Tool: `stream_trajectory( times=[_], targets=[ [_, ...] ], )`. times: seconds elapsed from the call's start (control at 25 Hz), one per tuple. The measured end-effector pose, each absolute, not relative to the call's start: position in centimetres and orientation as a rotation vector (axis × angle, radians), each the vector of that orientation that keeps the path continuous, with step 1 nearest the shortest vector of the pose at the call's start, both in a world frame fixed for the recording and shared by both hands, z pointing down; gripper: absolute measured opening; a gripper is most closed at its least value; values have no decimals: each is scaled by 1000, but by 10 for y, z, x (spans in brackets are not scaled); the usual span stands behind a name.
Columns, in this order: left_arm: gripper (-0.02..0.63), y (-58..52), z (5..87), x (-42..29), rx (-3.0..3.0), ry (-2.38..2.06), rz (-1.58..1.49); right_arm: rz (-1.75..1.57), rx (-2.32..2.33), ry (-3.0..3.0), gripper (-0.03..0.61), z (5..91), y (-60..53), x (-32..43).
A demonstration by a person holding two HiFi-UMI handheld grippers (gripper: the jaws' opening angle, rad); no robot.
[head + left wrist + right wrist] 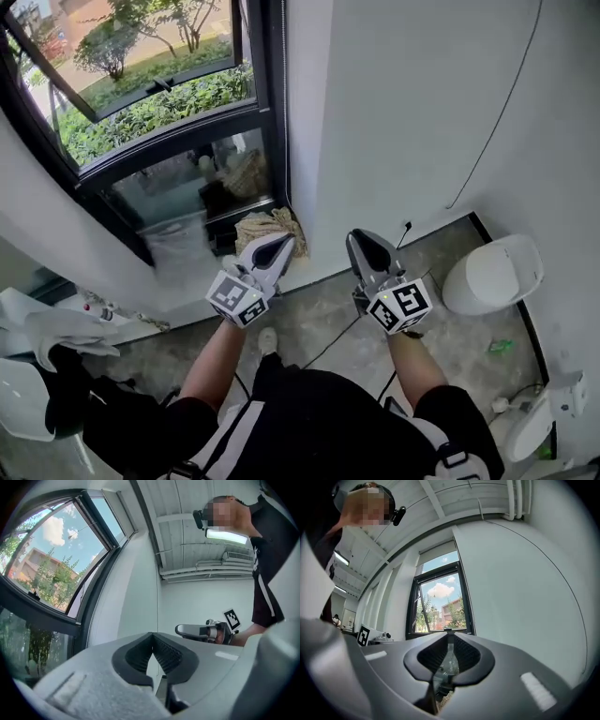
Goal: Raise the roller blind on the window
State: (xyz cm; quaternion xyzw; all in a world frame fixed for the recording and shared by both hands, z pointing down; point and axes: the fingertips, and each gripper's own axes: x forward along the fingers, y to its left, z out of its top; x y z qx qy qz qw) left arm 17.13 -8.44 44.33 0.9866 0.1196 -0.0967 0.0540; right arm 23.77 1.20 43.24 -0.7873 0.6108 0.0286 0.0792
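Note:
The window (159, 112) has a dark frame and stands at the upper left of the head view, with greenery outside. In the right gripper view the window (440, 603) is straight ahead, and a pale blind (437, 553) covers only its top strip. My left gripper (278, 246) is held in the air near the window's corner, its jaws shut with nothing in them (152, 637). My right gripper (368, 244) hangs beside it in front of the white wall, its jaws a narrow gap apart and empty (449, 637). No cord or chain is visible near either one.
A straw-coloured bundle (269, 227) lies on the floor under the window corner. A white rounded bin (492, 272) stands at the right wall. A thin black cable (497, 122) runs down the wall, another one (328, 345) across the floor. White objects (42, 328) lie at the left.

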Motion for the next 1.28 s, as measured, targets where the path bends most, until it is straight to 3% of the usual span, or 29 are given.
stream_trajectory(
  times=[0.48, 0.88, 1.28],
  targets=[
    [0, 20, 447, 68, 2974, 77, -300, 27, -2214, 1929, 19, 448, 126, 169],
    [2, 7, 449, -43, 2998, -167, -257, 50, -2175, 2094, 5, 456, 141, 100],
    [1, -37, 478, -129, 2926, -349, -244, -183, -2072, 1912, 5, 490, 137, 74]
  ],
)
